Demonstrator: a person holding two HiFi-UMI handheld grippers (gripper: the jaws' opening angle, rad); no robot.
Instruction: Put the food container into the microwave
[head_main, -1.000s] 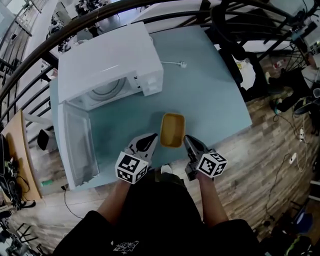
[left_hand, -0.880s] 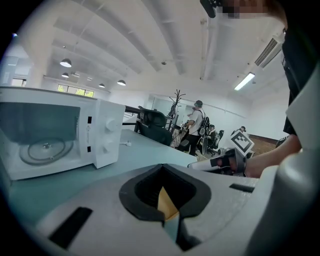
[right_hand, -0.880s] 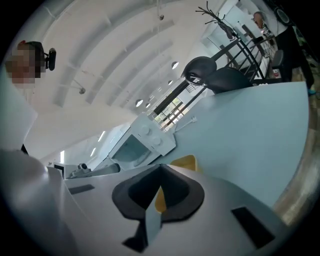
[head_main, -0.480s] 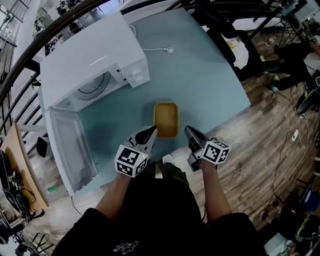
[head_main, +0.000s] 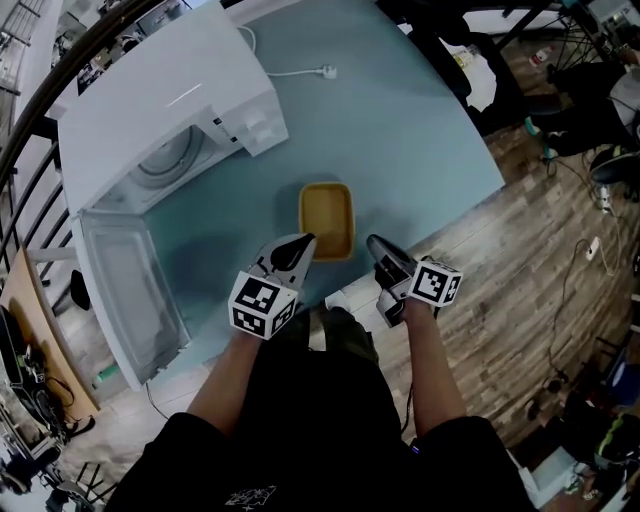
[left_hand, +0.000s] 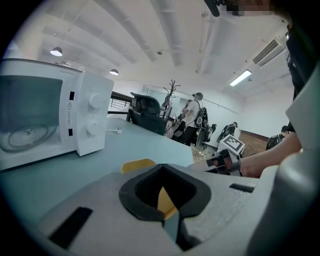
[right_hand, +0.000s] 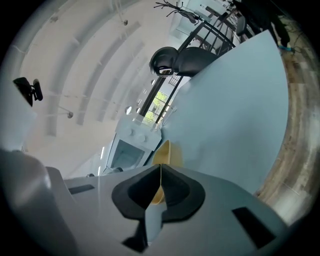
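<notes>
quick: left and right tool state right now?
Left tool: shut, holding nothing.
Right tool: shut, holding nothing.
Food container sits on the table, ungripped.

We see a mustard-yellow food container (head_main: 326, 220) and a white microwave (head_main: 170, 100) — the table (head_main: 410, 140) is pale teal. The floor (head_main: 520, 260) is brown wood-grain.

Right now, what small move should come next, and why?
Probably open the right tongs: both they and the left tongs are shut and empty, the yellow container sits ungripped on the table just ahead, and the microwave door is already open.
</notes>
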